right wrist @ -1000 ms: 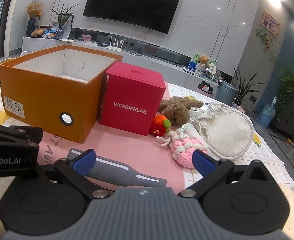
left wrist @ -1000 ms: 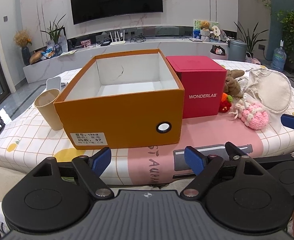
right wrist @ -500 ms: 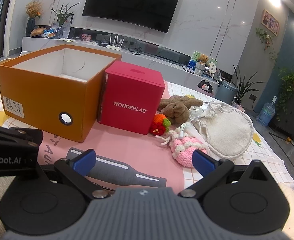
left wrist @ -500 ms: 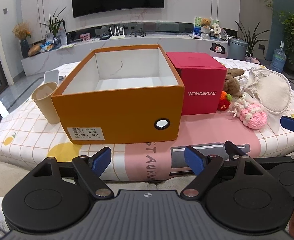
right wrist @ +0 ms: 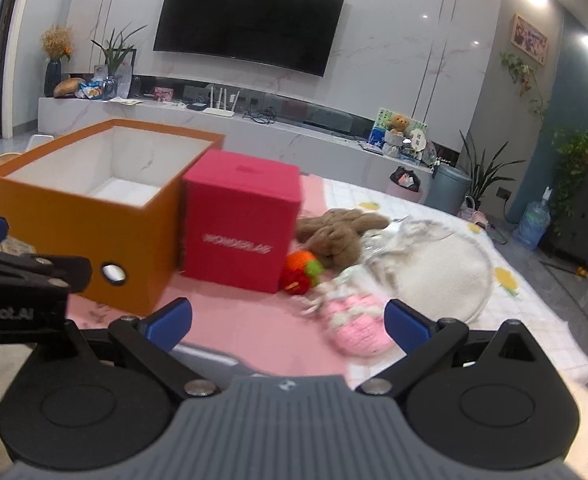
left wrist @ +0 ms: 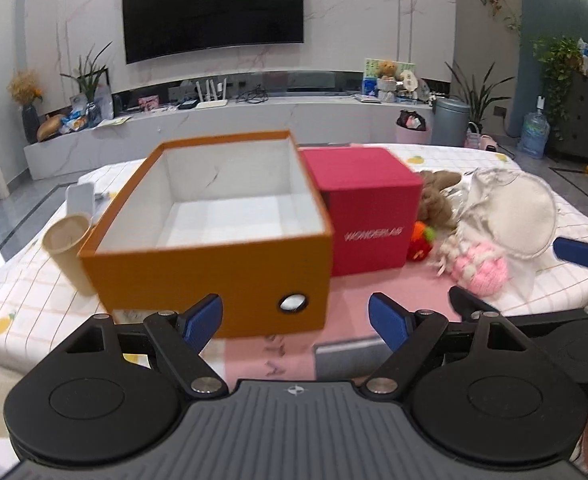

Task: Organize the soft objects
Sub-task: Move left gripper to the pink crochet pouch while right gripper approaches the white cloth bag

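An open orange box (left wrist: 213, 236) (right wrist: 89, 208) with a white inside stands on the table, nothing visible in it. A red WONDERLAB box (left wrist: 370, 208) (right wrist: 241, 216) sits against its right side. Right of that lie soft toys: a brown plush (right wrist: 342, 232), an orange-red knitted toy (right wrist: 300, 270), a pink knitted toy (left wrist: 480, 266) (right wrist: 356, 326) and a white cloth pouch (left wrist: 510, 208) (right wrist: 442, 268). My left gripper (left wrist: 296, 320) hovers open just before the orange box. The right gripper (right wrist: 287, 320) is open too, close in front of the pink toy.
A tan paper cup (left wrist: 67, 250) stands left of the orange box, a white object (left wrist: 79, 198) behind it. The table wears a checked cloth (left wrist: 25, 296) with a pink mat (right wrist: 253, 324). A TV wall and low shelf lie beyond.
Both grippers have risen and moved forward toward the table; the boxes and toys look nearer and blurred by motion. Both stay open. Nothing on the table has shifted.
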A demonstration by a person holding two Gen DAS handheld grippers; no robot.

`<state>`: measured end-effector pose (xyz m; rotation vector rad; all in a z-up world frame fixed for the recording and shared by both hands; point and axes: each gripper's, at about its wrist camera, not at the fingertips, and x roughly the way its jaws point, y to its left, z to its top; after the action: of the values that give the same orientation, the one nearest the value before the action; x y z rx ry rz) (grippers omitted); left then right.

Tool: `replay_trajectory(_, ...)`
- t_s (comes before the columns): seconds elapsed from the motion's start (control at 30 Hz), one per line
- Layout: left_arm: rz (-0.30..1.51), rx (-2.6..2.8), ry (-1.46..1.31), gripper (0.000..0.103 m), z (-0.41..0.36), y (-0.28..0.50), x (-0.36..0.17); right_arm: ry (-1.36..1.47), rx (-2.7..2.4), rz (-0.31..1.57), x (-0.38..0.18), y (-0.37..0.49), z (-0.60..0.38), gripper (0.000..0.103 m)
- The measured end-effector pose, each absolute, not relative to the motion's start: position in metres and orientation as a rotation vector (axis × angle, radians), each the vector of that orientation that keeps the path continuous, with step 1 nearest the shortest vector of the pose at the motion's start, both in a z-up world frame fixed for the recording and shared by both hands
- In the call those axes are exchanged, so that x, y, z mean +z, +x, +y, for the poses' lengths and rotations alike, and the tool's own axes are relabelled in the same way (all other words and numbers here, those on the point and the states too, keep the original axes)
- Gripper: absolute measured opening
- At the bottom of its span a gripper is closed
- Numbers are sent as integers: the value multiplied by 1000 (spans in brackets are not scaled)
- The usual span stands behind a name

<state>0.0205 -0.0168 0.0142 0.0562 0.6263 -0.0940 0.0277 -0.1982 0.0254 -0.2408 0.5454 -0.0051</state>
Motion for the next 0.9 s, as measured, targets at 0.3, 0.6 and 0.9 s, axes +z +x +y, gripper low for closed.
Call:
replay_trajectory(0.3,610,-179,70,97,-60,48,42,-281,-29,542,65,59,-263,100)
replay_trajectory(0.6,659,-248,32,97,-121,76,24,-407,-27,532,60,109,-328,100)
replay_trajectory(0.9,702,-277,66,97,-178,94,-32,-371,-85,589,33,140,-379,100)
